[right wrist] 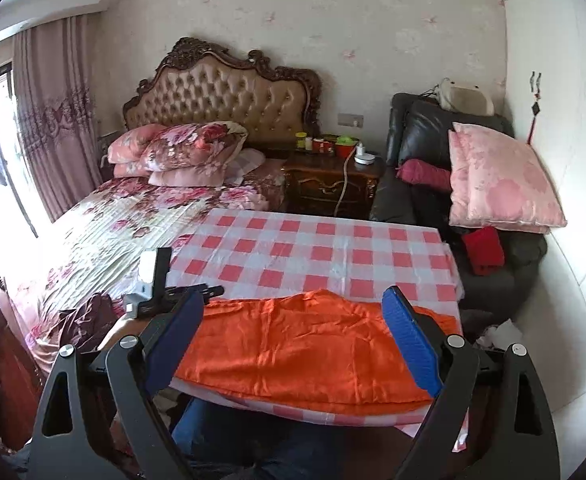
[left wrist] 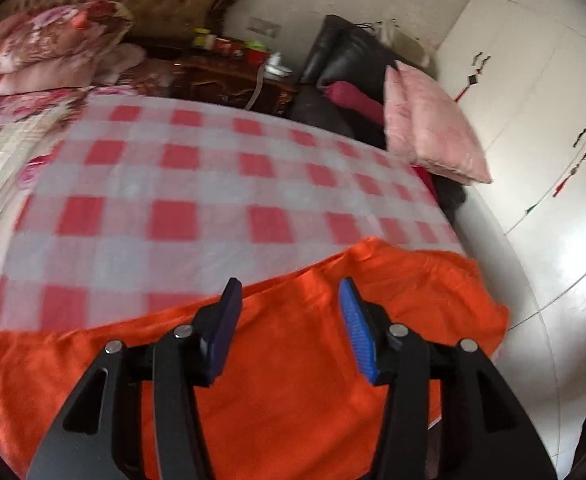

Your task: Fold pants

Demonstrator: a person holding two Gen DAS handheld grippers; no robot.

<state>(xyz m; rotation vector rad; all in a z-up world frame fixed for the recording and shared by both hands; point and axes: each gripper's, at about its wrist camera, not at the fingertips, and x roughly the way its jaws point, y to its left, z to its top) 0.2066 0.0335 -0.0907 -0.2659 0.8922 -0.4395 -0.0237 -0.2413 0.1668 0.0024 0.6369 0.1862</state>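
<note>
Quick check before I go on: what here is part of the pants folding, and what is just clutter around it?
Job:
- orange pants, lying along the near edge
- checkered tablecloth under them
- left claw, open above the pants
- right claw, open

Just lying about:
- pink pillow on the black armchair
- floral bed
- nightstand with its bottles

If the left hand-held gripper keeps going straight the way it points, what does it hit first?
Most likely the orange pants: the open left hand-held gripper points down at them. The checked cloth lies beyond; depth is unclear.
</note>
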